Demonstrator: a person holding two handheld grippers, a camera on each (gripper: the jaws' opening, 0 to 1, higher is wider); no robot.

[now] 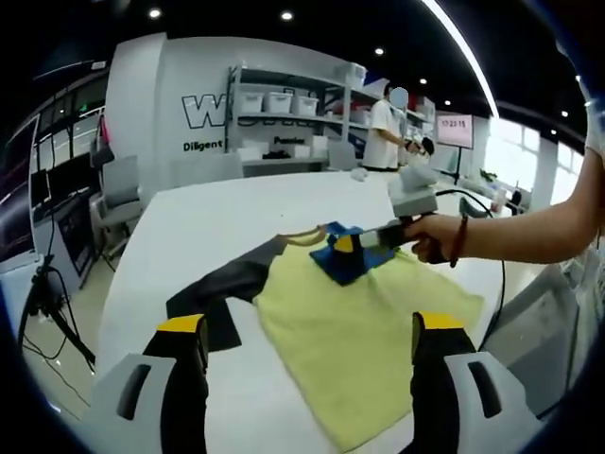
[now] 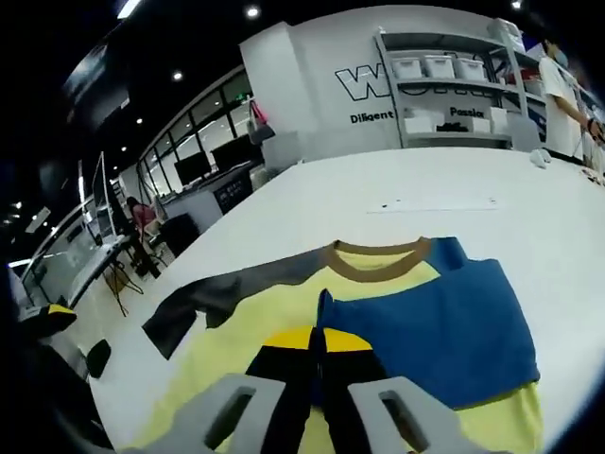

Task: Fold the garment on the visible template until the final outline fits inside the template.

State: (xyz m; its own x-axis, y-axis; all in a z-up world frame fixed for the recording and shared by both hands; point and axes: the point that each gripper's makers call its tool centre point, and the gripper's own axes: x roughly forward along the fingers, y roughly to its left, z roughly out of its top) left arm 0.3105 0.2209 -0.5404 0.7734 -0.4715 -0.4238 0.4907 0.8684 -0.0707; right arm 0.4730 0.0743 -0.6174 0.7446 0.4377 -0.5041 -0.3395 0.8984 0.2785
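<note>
A yellow shirt (image 1: 364, 345) lies flat on the white table (image 1: 208, 222), with a brown collar (image 2: 378, 270) at its far end. Its grey sleeve (image 1: 222, 284) stretches out to the left. The blue sleeve (image 2: 444, 331) is folded over onto the yellow chest. My right gripper (image 2: 319, 342) is shut on the edge of that blue sleeve; in the left gripper view, a hand holds the right gripper (image 1: 348, 244) low over the blue patch (image 1: 342, 267). My left gripper (image 1: 308, 326) hovers open above the shirt's near hem, nothing between its fingers.
The table's near edge (image 1: 123, 312) drops to the floor on the left, where a tripod (image 1: 52, 303) stands. Chairs (image 1: 118, 194) line the far side. Shelves with bins (image 1: 284, 113) stand at the back, a person (image 1: 386, 132) beside them.
</note>
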